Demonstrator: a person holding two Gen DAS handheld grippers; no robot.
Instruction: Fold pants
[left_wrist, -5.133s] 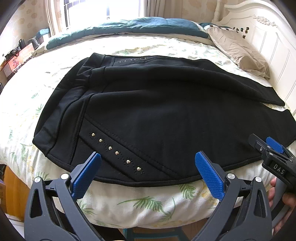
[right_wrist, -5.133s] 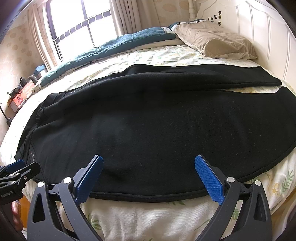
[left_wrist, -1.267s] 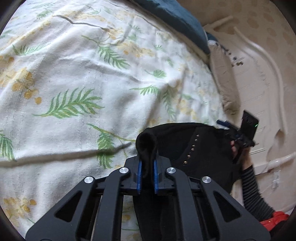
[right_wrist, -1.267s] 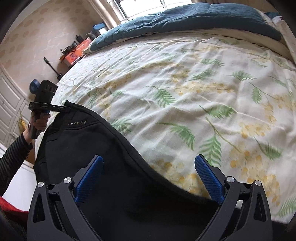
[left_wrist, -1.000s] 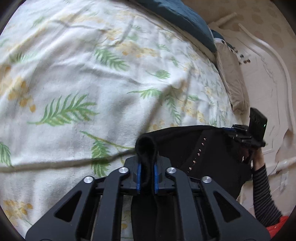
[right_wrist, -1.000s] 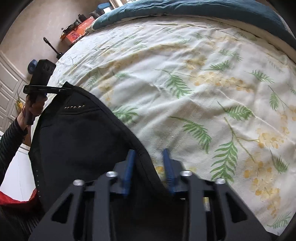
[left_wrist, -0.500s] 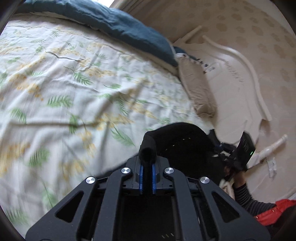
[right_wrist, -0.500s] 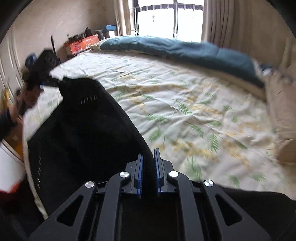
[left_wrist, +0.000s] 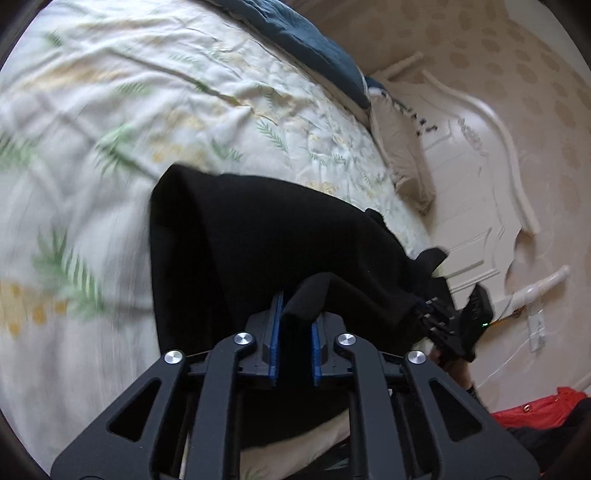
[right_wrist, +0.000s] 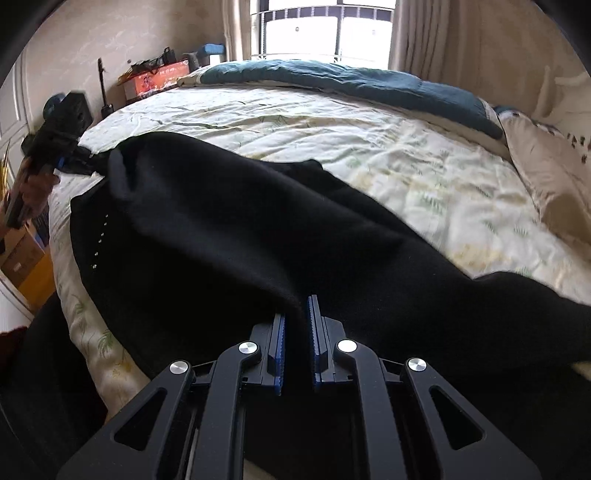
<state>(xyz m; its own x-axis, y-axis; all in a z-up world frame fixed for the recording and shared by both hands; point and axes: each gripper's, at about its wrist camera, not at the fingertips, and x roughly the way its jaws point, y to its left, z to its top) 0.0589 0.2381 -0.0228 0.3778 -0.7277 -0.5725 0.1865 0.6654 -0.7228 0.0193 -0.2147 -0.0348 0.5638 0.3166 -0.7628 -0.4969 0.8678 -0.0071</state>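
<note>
Mid-fold: black pants (right_wrist: 229, 236) lying across near side of bed (left_wrist: 92, 155), half already doubling over. Left gripper (left_wrist: 294, 332) pinching fold of pants cloth, jaws just starting to ease apart, fabric bunching between pads. Right gripper (right_wrist: 295, 341) same deal, jaws opening, cloth ridge running between them, looking loosely pinched.

Guessing next move: letting go clean, then smoothing the layer flat.

Room: loads of open floral sheet beyond pants; pillow (right_wrist: 546, 184) and headboard (left_wrist: 480, 192) off to one side, bed edge right under grippers.
</note>
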